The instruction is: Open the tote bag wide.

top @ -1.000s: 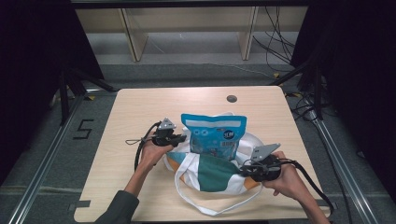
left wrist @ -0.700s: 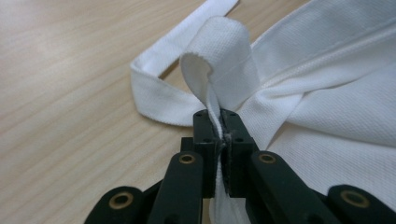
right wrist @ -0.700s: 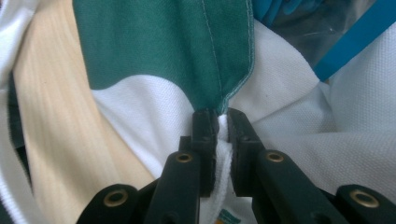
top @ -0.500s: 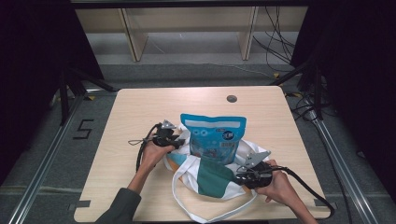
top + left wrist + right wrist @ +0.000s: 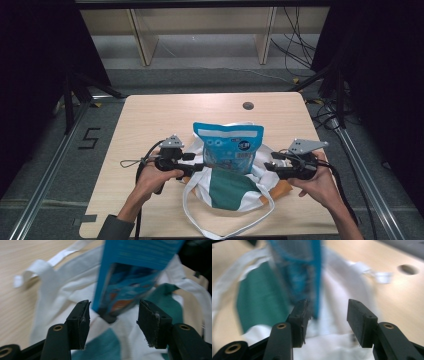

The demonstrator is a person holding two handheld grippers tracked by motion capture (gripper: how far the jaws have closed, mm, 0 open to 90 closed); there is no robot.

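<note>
**Snack pouch bagged, both claws let go**

Item: blue snack pouch (image 5: 229, 148), upright in the mouth of the white-and-green tote bag (image 5: 235, 192), mid-bench (image 5: 150, 115). Left claw (image 5: 200, 166) and right claw (image 5: 267, 166): jaws just opened, apart, flanking the pouch, gripping nothing. Judged done: insertion. Left: settling the pouch lower, tidying the handles.

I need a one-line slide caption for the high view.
Two open grippers, left and right, flank a blue snack bag standing in a white tote bag.
</note>
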